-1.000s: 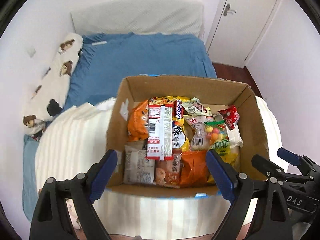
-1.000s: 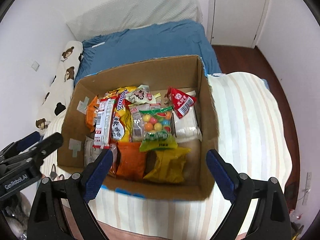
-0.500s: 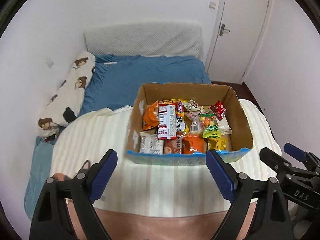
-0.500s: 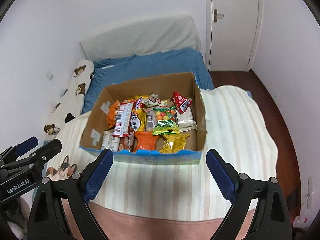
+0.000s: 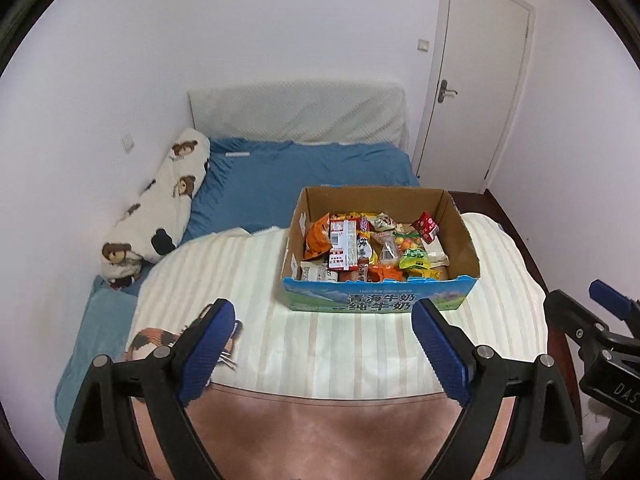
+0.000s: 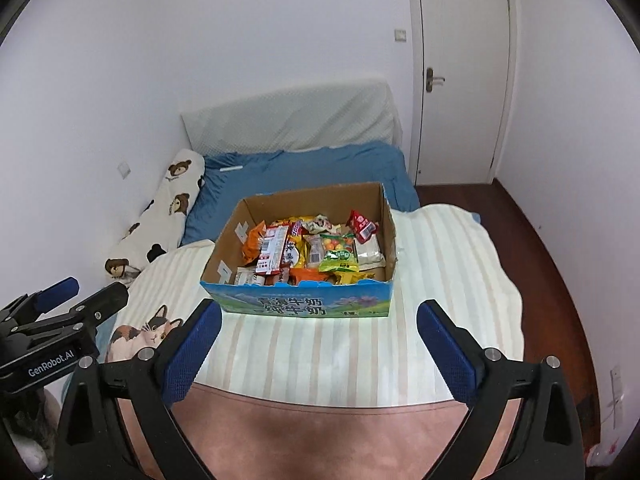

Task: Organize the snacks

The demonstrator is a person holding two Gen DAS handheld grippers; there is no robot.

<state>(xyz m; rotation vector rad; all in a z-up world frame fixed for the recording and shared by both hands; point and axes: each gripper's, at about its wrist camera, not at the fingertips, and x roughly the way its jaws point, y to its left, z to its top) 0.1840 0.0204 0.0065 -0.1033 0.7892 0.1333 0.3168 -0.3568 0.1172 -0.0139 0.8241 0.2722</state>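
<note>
Brown cardboard box (image 5: 460, 236), blue printed front; cream-striped blanket (image 5: 340, 344) beneath; blue sheet (image 5: 280, 176) beyond; blue-padded fingers (image 5: 206, 350); bear-print pillow (image 5: 168, 200).

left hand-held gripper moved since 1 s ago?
Yes. The left hand-held gripper pulled back and up from the cardboard box, which has shrunk and now lies beyond its open fingers.

Ahead of your grippers lay a blue-sheeted bed (image 5: 304, 176) against white walls (image 5: 280, 32), a closed white door (image 6: 460, 80) far right.
</note>
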